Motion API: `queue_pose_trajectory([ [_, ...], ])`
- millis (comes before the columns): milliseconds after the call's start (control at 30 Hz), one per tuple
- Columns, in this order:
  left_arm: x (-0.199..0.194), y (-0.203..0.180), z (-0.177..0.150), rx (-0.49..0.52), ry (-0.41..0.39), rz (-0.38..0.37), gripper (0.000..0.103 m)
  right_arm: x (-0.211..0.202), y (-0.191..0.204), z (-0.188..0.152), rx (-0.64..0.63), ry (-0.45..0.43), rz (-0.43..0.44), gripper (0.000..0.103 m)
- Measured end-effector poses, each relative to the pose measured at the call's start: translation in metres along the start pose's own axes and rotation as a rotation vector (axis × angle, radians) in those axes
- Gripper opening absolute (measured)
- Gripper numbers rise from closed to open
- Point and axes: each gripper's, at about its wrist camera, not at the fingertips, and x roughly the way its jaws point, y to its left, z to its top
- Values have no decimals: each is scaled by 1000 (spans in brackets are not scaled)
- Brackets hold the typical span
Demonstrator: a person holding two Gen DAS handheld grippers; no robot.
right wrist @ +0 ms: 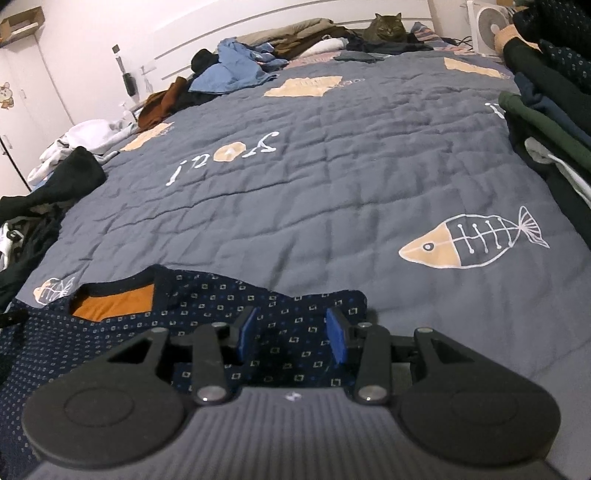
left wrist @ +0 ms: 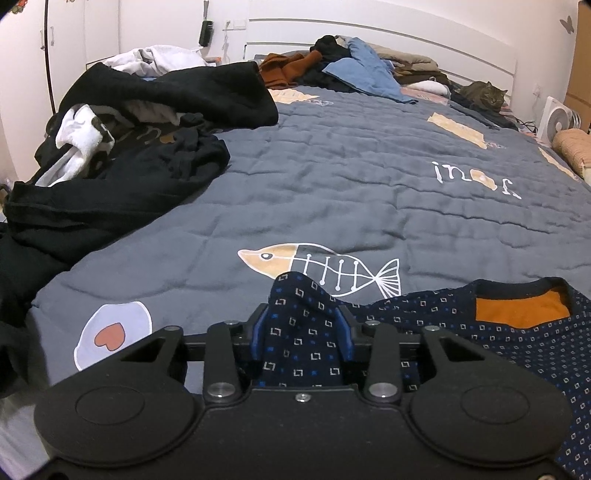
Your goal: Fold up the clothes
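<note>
The left gripper [left wrist: 302, 325] is clamped on a bunched-up fold of the shirt [left wrist: 461, 332], the navy cloth with small square dots filling the gap between its blue pads [left wrist: 258, 334] and humping up above them. The right gripper [right wrist: 291, 334] has its blue pads [right wrist: 337, 338] standing apart with the shirt lying flat between and under them; no pad presses on the cloth, so it grips nothing.

The shirt lies at the near edge of the quilt [left wrist: 332, 184], collar away from the grippers, its orange lining [left wrist: 521, 308] showing inside the neck. Its top edge touches the tail of the fish print [left wrist: 321, 267] in the left view. Left of the shirt sits a heap of black clothes [left wrist: 129, 166] with a white piece in it. Right of the shirt, in the right view, a stack of dark and green garments [right wrist: 546, 122] runs along the quilt's edge. Well beyond the shirt, by the headboard [left wrist: 369, 33], lies a pile with blue [left wrist: 365, 70] and brown [left wrist: 288, 66] pieces, and a cat [right wrist: 386, 27] rests beside it.
</note>
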Motion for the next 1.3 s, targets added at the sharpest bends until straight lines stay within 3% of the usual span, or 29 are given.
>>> queue_pose_trajectory([
  [300,-1,-1,0,-4,7,4,38,-9,-2,7,-31,-27,-21,42],
  [433,-1,-1,0,-4,9,7,39,-10,-1,7,-76,-30,-54,53],
  [533,0,0,0,-7,10,8,39,-5,-2,5,-82,-5,-72,55],
  [867,0,1,0,-7,11,6,39,10,-9,-1,-27,15,-72,56],
  [967,0,1,0,-5,9,3,39,9,-12,-4,9,-21,-53,55],
  [1033,0,2,-1,-6,6,-1,38,8,-11,-3,21,-35,-44,49],
  [1100,-1,2,0,-5,-3,3,20,7,-10,-3,19,-42,-36,33],
  [1167,-2,4,1,-10,-8,0,14,5,-8,-1,18,-52,-44,11],
  [1300,-5,5,2,-20,-19,-20,7,-1,-10,4,58,-84,-18,7],
])
